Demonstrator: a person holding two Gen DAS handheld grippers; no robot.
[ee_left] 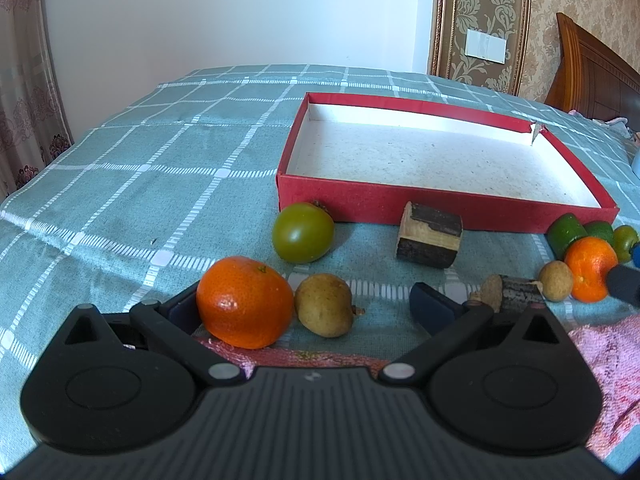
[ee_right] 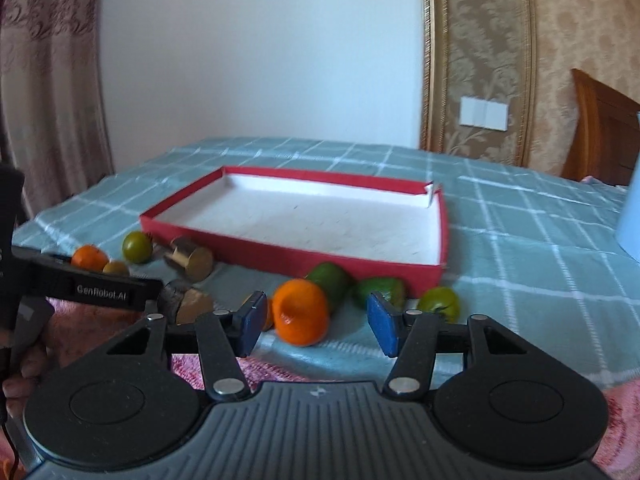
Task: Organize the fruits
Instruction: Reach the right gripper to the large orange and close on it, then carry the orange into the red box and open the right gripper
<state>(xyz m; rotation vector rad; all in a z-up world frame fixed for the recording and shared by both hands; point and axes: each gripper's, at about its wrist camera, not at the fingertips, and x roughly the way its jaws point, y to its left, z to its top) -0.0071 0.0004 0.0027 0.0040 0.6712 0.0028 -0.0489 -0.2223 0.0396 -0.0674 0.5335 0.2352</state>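
Observation:
In the left wrist view my left gripper is open. An orange mandarin sits against its left finger and a small brown fruit lies between the fingers. A green round fruit sits beyond, by the empty red box. In the right wrist view my right gripper is open, just in front of a second mandarin. Green fruits lie behind it along the red box. The left gripper shows at the left.
A dark wooden block and a bark-covered wood piece lie among the fruits on the checked teal cloth. A pink towel lies at the near edge. A pale blue container stands at the right.

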